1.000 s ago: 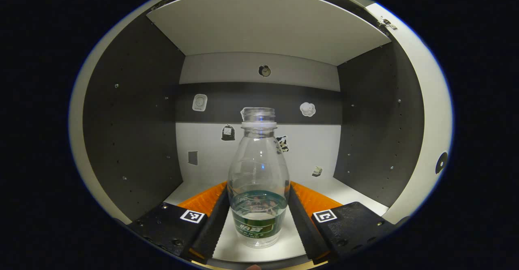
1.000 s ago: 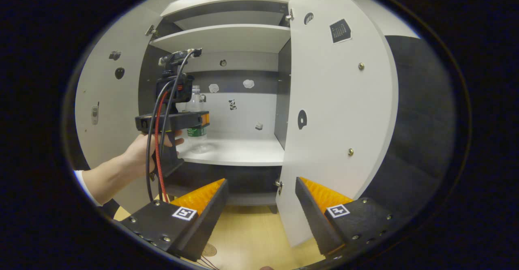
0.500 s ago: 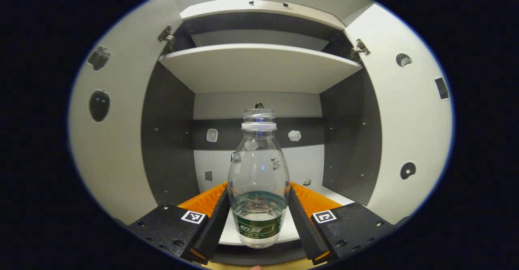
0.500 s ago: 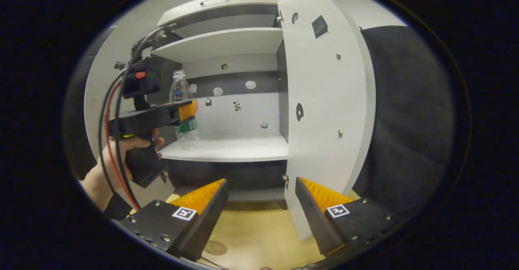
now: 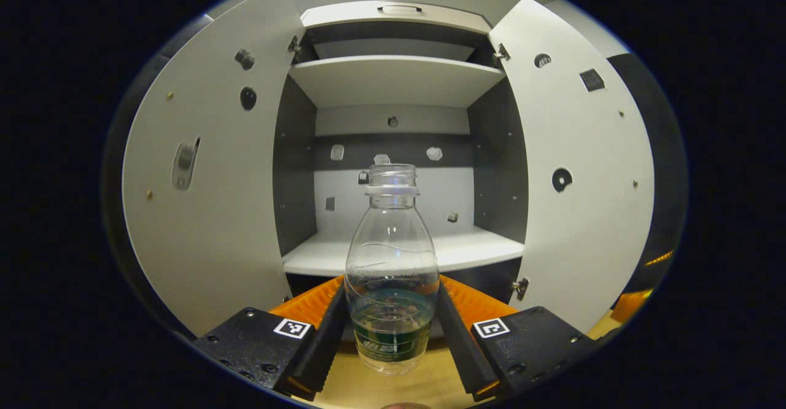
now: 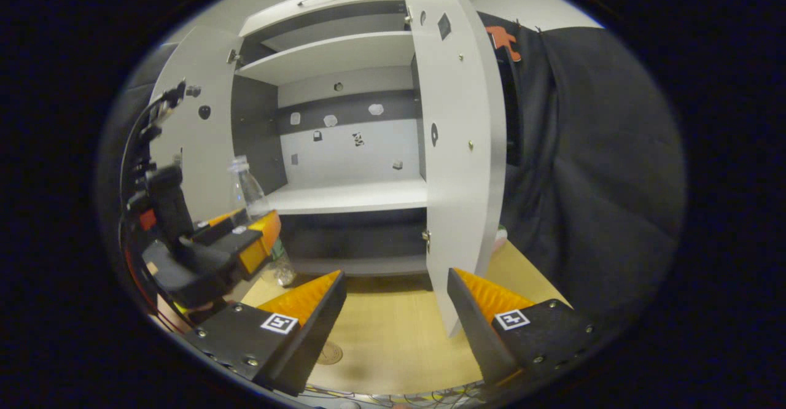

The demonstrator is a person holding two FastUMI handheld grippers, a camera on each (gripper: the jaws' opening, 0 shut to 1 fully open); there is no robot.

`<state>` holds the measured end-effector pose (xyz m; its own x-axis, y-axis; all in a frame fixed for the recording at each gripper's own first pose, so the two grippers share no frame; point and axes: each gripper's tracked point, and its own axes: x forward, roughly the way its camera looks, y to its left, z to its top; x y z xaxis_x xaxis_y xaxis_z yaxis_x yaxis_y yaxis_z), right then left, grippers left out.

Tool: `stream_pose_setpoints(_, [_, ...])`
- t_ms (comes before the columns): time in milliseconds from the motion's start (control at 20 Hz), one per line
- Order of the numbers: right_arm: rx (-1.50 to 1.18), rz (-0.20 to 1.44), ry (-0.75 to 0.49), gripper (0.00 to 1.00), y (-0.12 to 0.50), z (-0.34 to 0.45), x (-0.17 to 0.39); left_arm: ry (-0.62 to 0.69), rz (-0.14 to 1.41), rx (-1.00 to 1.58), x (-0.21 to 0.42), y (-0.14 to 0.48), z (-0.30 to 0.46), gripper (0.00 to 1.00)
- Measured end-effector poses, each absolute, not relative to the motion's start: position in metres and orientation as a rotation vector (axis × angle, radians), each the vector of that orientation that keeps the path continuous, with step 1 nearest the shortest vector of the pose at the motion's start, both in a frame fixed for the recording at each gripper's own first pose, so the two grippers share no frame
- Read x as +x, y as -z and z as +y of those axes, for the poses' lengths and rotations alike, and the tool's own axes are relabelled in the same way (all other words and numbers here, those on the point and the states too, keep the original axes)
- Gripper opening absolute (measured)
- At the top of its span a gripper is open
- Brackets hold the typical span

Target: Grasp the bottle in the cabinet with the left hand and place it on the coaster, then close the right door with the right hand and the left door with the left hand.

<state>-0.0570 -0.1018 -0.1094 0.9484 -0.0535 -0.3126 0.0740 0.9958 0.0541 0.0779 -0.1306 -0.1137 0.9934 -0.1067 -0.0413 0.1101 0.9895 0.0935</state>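
The left gripper (image 5: 392, 335) has its fingers clamped on the clear plastic bottle with a green label (image 5: 392, 286), which hangs upright over the light wooden desk (image 6: 393, 335), outside the white cabinet (image 5: 393, 255). The grasp looks done. Left to do: setting the bottle on the small round coaster (image 6: 330, 353), then shutting the right door (image 6: 457, 151) and left door (image 5: 209, 200), both wide open. The right gripper (image 6: 396, 304) waits with fingers apart, empty.

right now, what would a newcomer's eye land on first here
First, the clear capless bottle, upright and clamped in the left claw out in front of the cabinet. Behind it the cabinet gapes, its left door and right door swung wide. The right claw hangs open over the wooden table.
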Motion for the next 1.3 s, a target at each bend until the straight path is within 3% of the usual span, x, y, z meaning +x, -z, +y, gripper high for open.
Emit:
stream_pose_setpoints(600, [0.111,0.469,0.119,1.00,0.188,-0.127,-0.107,0.116,0.281,0.098,0.020,0.318,-0.132,0.82])
stream_pose_setpoints(1300, [0.112,0.556,0.083,1.00,0.211,-0.120,-0.136,0.133,0.231,0.172,0.016,0.347,-0.135,0.82])
